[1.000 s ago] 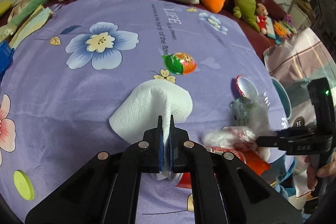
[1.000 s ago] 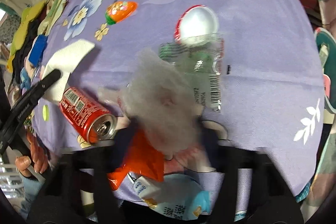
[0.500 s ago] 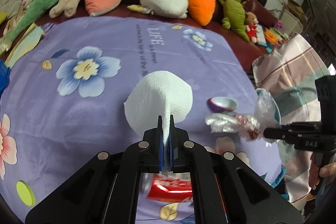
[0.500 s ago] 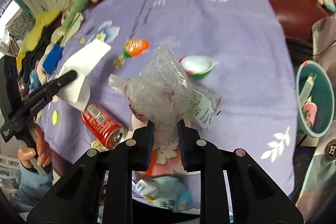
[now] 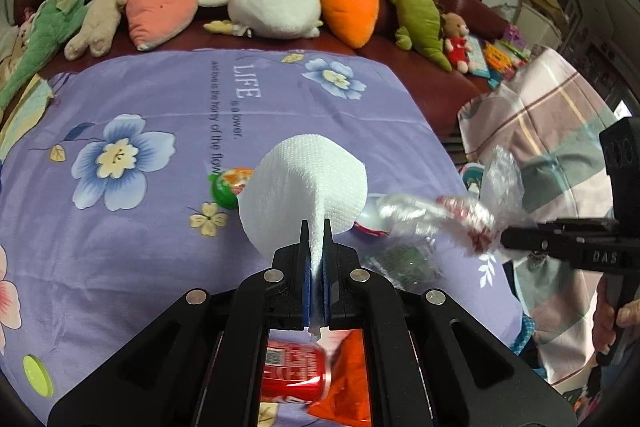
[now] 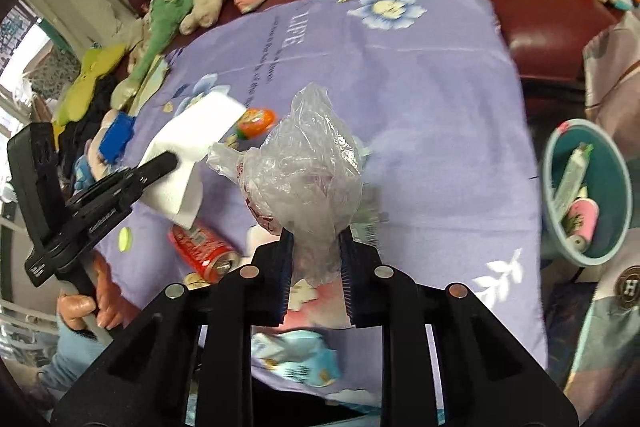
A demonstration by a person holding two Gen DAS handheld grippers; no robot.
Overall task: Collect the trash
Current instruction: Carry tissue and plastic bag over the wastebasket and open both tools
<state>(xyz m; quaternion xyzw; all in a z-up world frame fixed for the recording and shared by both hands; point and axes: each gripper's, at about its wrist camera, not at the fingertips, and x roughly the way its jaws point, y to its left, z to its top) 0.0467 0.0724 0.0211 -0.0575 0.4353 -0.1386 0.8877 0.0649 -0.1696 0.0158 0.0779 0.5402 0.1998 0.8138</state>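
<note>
In the left wrist view, a white paper towel (image 5: 306,187) is being pinched tight by the left gripper (image 5: 315,241), whose jaws are almost closed on it. The towel is being held up above the purple cloth (image 5: 160,115). A red can (image 5: 294,373) and an orange wrapper (image 5: 348,383) are lying on the cloth below the gripper.

In the right wrist view, a crumpled clear plastic bag (image 6: 304,171) is being squeezed by the right gripper (image 6: 316,259), with its jaws partly closed around it. The teal bin (image 6: 550,227) is sitting off the right edge of the cloth, with some trash already inside. Neither held piece is being dropped in yet, so much seems left: the can, an orange-green candy cup (image 6: 256,121) and a blue packet (image 6: 298,359).
</note>
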